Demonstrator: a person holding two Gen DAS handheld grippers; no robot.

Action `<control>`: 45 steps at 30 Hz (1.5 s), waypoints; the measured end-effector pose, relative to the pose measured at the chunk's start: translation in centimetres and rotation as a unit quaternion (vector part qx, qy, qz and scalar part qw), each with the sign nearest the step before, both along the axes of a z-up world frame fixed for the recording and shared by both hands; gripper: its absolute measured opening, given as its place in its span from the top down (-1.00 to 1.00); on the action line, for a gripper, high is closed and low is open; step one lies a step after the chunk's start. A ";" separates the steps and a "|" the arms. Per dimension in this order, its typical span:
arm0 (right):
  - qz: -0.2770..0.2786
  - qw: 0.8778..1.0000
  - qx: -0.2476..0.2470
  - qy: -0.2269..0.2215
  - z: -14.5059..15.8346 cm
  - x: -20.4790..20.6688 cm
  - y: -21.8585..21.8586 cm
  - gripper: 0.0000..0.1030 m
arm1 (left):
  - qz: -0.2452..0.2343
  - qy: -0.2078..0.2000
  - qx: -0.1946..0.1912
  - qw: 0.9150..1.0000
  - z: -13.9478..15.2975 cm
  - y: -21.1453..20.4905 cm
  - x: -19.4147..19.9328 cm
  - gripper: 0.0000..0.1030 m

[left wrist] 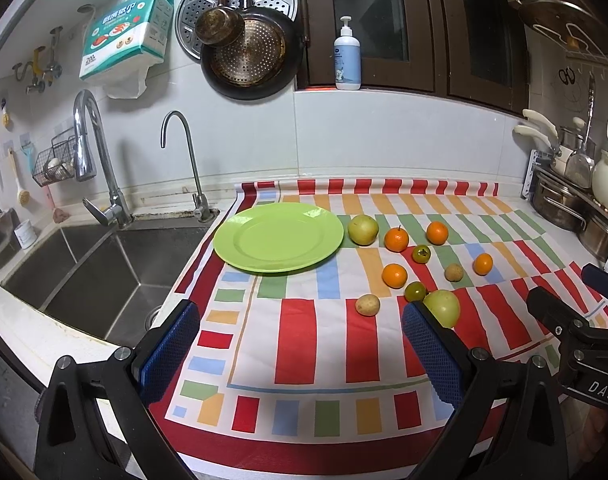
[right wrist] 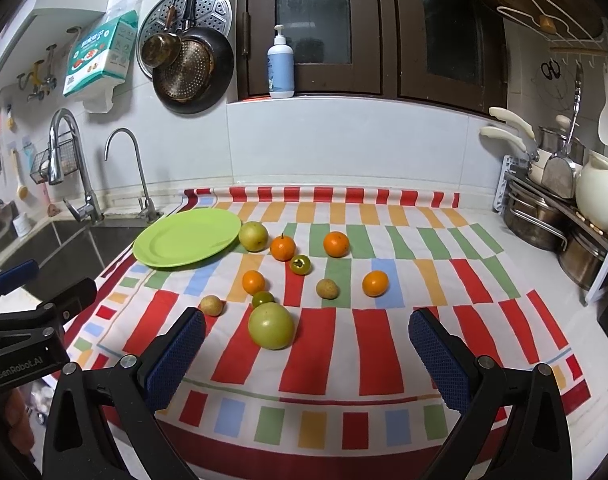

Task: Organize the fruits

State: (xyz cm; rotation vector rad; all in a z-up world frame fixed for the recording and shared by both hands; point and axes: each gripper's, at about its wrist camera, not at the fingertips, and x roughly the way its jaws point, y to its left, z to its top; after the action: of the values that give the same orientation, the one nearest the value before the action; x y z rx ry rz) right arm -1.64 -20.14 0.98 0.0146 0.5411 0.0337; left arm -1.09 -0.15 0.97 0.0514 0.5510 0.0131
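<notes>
An empty green plate (left wrist: 277, 237) (right wrist: 187, 237) lies at the cloth's far left. To its right lie a yellow-green pear (left wrist: 362, 230) (right wrist: 253, 236), several oranges (left wrist: 396, 239) (right wrist: 336, 244), two small green tomatoes (left wrist: 421, 254) (right wrist: 300, 265), two small brown fruits (left wrist: 367, 305) (right wrist: 327, 288) and a big green apple (left wrist: 444, 307) (right wrist: 271, 325). My left gripper (left wrist: 299, 344) hovers open over the near cloth, its right finger just in front of the apple. My right gripper (right wrist: 308, 356) is open too, with the apple just beyond its left finger.
A steel sink (left wrist: 103, 276) with two taps (left wrist: 91, 160) lies left of the striped cloth (left wrist: 344, 340). Pots and a white kettle fill a rack (right wrist: 564, 216) at the right. Pans hang on the back wall, and a pump bottle (left wrist: 347, 58) stands on the window ledge.
</notes>
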 end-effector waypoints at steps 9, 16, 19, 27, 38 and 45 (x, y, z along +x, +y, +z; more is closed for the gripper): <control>0.000 1.000 -0.001 0.000 0.0 0.0 0.0 -0.99 | -0.001 0.000 -0.001 1.000 -0.1 0.0 0.0 -1.00; 0.001 1.000 -0.004 -0.002 0.0 0.0 0.2 -0.99 | -0.002 0.002 -0.002 1.000 -0.2 -0.1 0.1 -1.00; 0.004 1.000 -0.005 -0.003 0.0 0.1 0.4 -0.99 | -0.002 0.002 -0.002 1.000 -0.2 -0.1 0.1 -1.00; 0.004 1.000 -0.005 -0.003 0.0 0.2 0.4 -0.99 | -0.002 0.002 -0.003 1.000 -0.2 -0.2 0.1 -1.00; 0.003 1.000 -0.005 -0.001 -0.1 0.3 0.6 -0.99 | -0.016 0.009 -0.007 1.000 -0.4 0.2 0.9 -1.00; 0.001 1.000 -0.004 0.010 -0.3 1.2 1.0 -0.99 | -0.031 0.022 -0.005 0.999 -0.7 0.5 2.1 -1.00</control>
State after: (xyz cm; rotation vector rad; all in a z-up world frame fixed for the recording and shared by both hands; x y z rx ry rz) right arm -0.48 -19.09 0.71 0.0064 0.5603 0.0330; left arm 1.01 0.40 0.27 0.0595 0.5927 -0.0520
